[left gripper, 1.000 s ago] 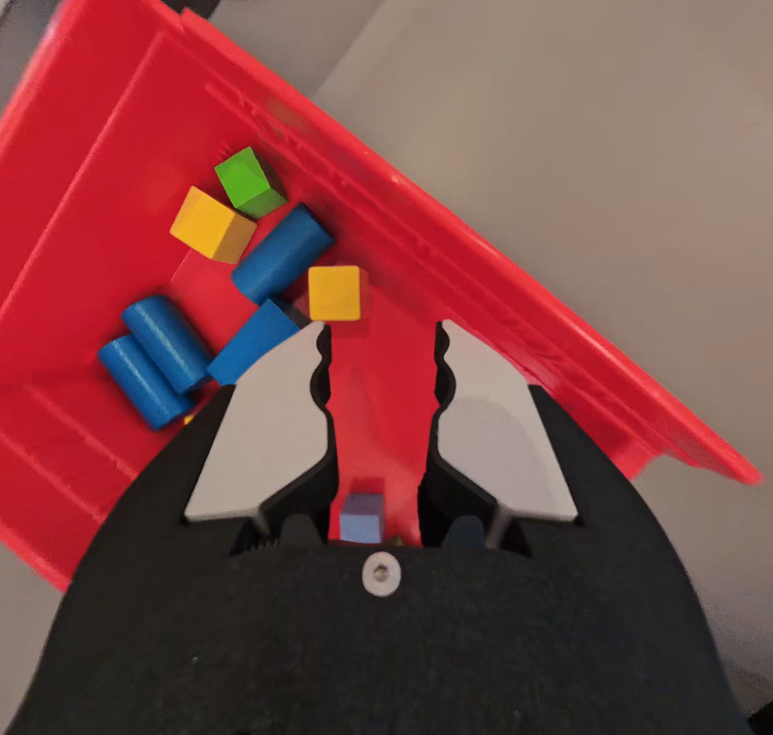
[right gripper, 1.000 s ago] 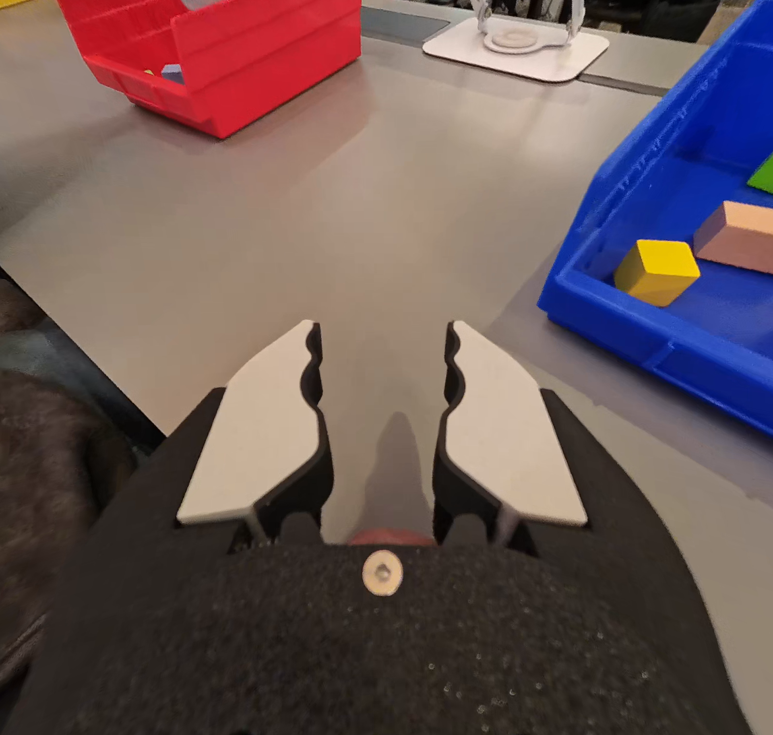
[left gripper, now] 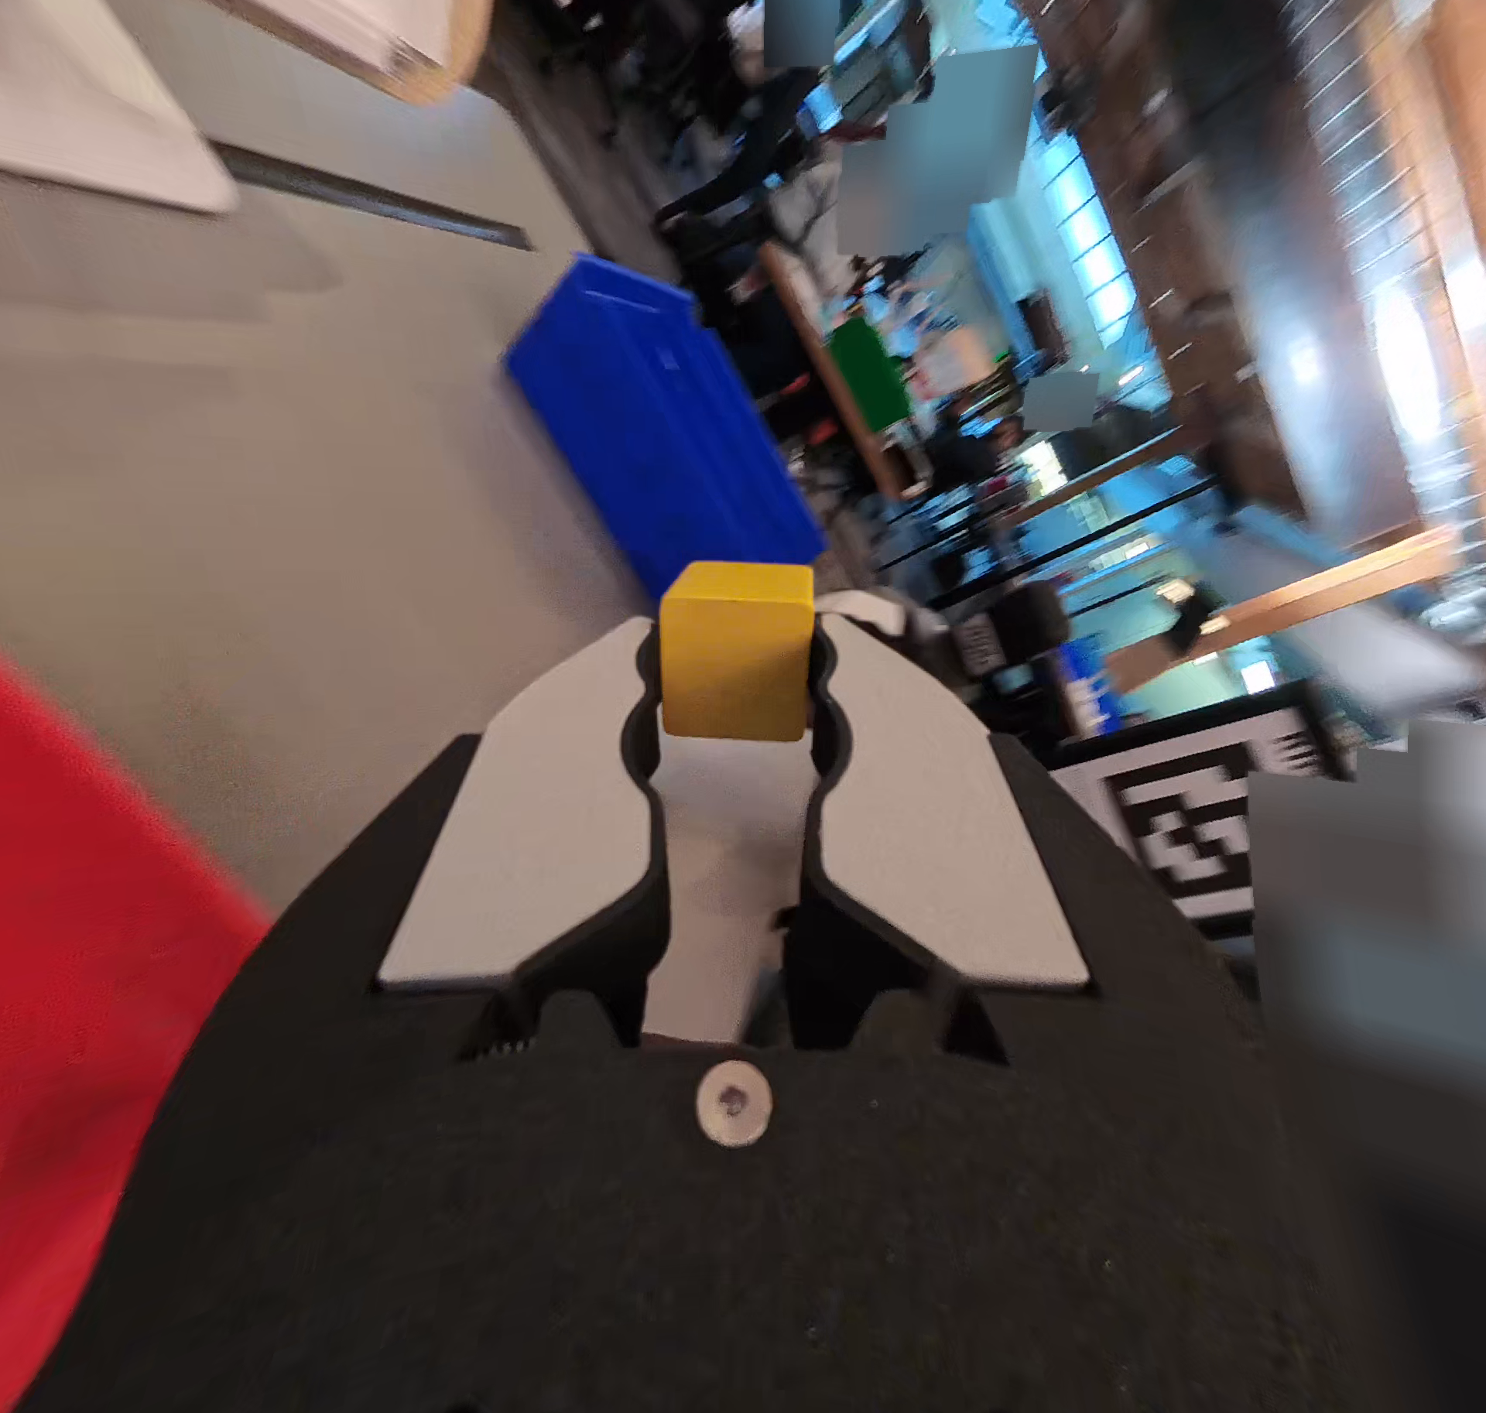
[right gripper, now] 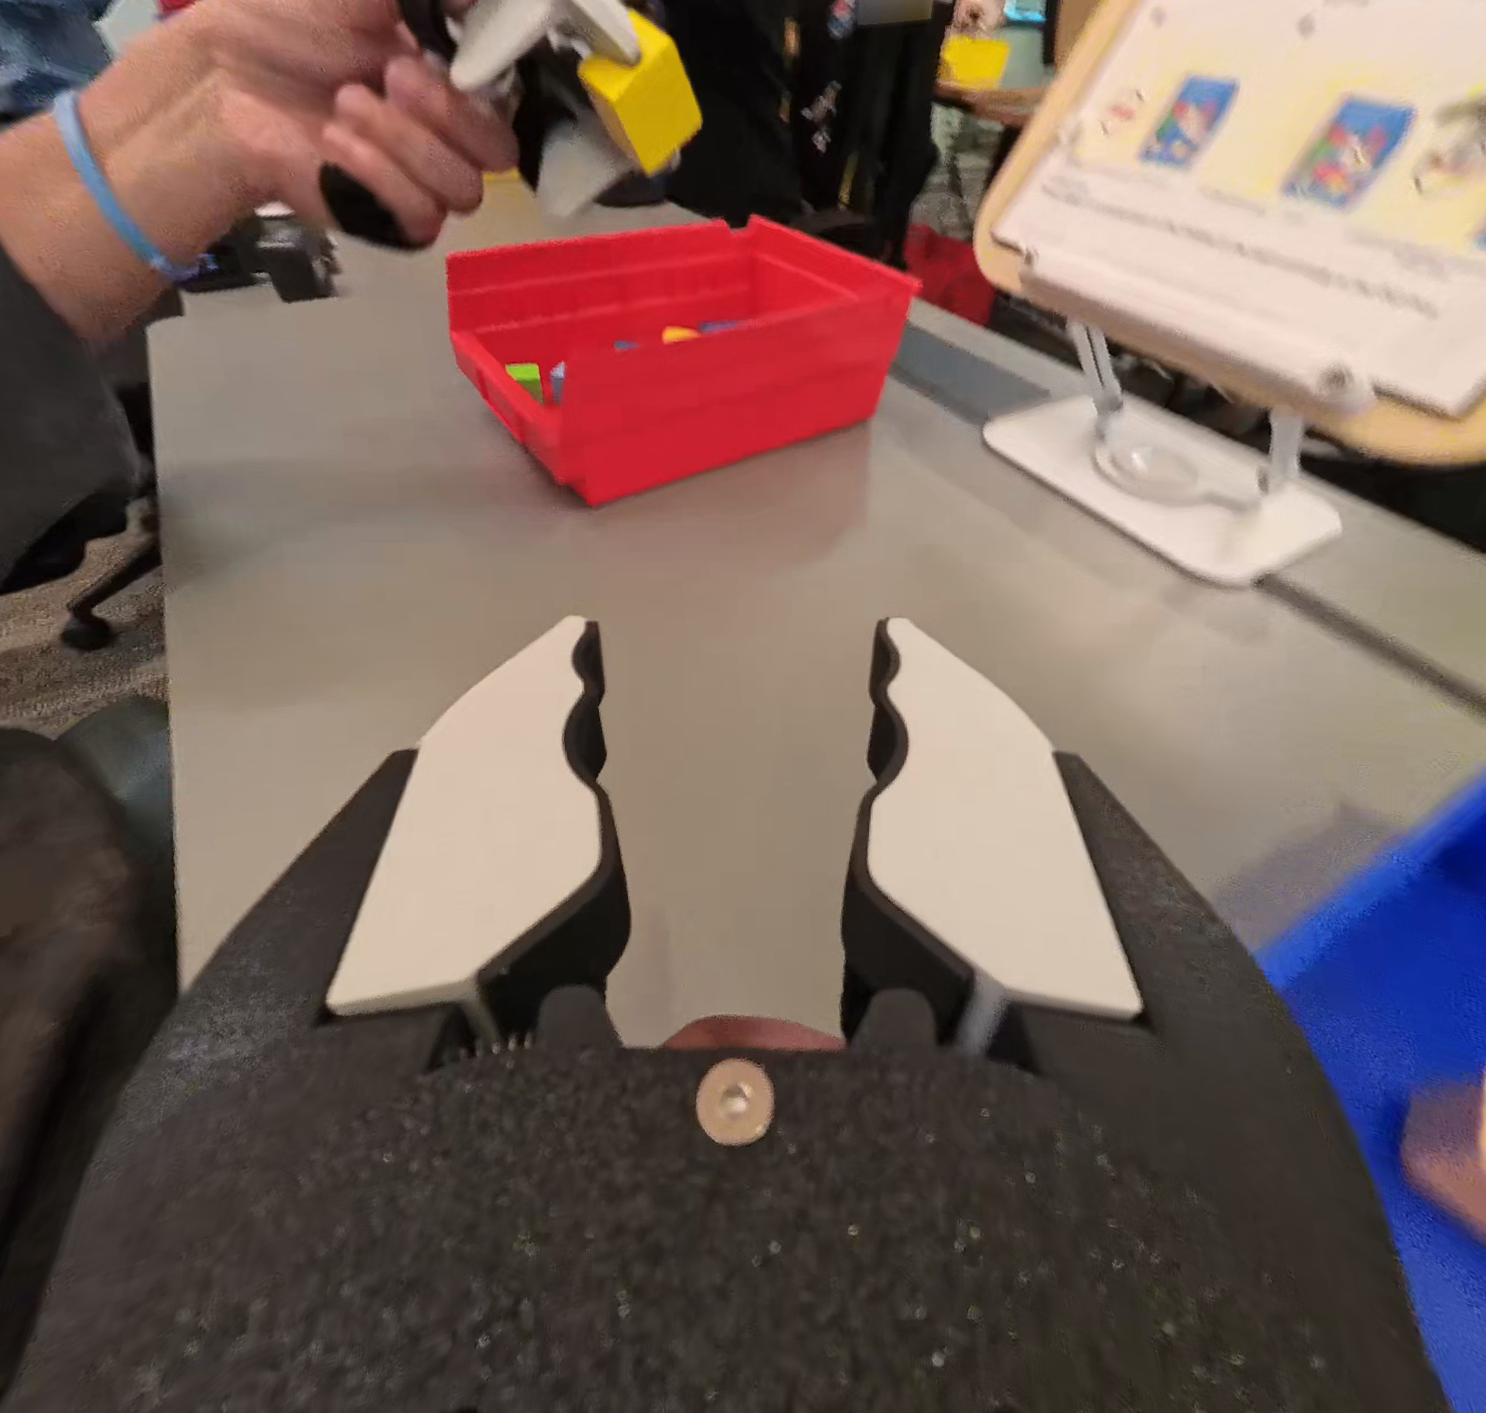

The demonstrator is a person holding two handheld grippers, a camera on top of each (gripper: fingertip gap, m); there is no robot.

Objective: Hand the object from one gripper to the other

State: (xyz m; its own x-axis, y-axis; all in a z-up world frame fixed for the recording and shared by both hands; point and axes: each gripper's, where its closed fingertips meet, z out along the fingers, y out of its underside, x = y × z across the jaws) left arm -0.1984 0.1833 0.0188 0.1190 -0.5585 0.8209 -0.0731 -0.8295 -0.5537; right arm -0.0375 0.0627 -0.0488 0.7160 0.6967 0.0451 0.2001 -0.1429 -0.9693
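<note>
Lifted yellow cube (left gripper: 733,649), left tool (left gripper: 736,655) clamped

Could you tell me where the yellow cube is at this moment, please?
The yellow cube is clamped at the left tool's fingertips, in the air above the red bin, at the right wrist view's upper left.

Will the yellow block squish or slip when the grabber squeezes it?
Probably no squish: the yellow block keeps sharp, straight edges while the left hand-held gripper pinches it. It looks painted and smooth, so it might slip, and only the fingertips grip it. Its flat sides mean it likely won't roll if dropped on the table.
</note>
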